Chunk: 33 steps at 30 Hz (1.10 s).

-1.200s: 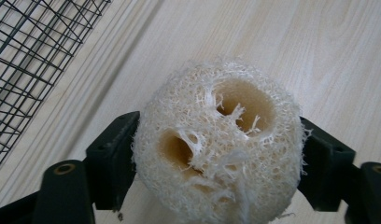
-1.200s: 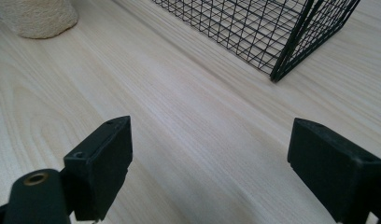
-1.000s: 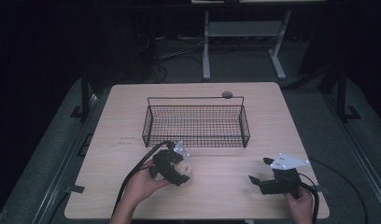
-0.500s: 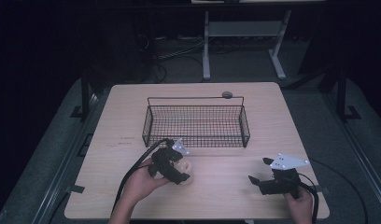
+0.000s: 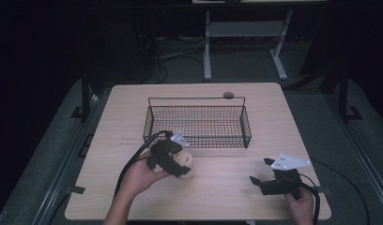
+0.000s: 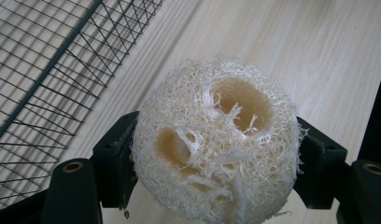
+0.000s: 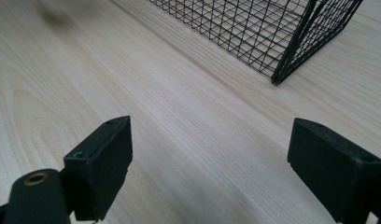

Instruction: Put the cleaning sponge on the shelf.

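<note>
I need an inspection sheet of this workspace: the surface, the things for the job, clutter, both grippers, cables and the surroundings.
Surface: light wooden table, bare around the work.
Job's things: loofah sponge, pale and fibrous with two holes, held just above the table beside the wire basket; the black basket stands upright and looks empty.
Clutter: a small round grey object at the basket's far rim; otherwise nothing seen.
Grippers: left gripper shut on the loofah sponge; right gripper open, holding nothing, low over the table.
Cables: a black cable trails from the left gripper; more cables lie on the floor behind.
Surroundings: dark room, a grey metal stand beyond the table.
</note>
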### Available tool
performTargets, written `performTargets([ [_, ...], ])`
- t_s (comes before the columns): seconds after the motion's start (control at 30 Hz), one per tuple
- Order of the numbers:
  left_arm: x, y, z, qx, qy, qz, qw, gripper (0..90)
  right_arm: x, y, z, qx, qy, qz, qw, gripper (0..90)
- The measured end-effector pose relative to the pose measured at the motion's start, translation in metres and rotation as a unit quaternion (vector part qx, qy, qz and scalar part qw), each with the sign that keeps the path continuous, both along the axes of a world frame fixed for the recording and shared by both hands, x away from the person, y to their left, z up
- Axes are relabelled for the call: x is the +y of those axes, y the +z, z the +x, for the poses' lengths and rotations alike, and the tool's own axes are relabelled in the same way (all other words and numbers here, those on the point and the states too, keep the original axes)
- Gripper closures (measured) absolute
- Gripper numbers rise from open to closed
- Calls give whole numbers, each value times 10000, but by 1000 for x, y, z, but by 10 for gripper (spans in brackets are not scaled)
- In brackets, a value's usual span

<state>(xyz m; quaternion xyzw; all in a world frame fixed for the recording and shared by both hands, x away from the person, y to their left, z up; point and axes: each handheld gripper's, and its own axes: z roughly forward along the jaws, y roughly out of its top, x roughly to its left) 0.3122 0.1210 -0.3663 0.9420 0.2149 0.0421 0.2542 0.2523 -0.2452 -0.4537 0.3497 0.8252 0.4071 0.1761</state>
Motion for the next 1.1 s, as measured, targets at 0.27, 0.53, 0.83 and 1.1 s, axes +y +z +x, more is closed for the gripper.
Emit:
performTargets([
  [0.27, -1, 11, 7, 22, 5, -32, 10000, 274, 0, 0, 1, -22, -1, -2, 10000, 135],
  [0.53, -3, 20, 12, 19, -37, -12, 10000, 274, 0, 0, 2, -10, -25, 21, 10000, 135],
  [0.83, -3, 29, 21, 45, -12, -45, 10000, 274, 0, -1, 2, -12, -8, -2, 10000, 135],
  [1.1, -2, 35, 28, 59, 24, 13, 10000, 274, 1, -1, 2, -15, -5, 8, 10000, 135],
])
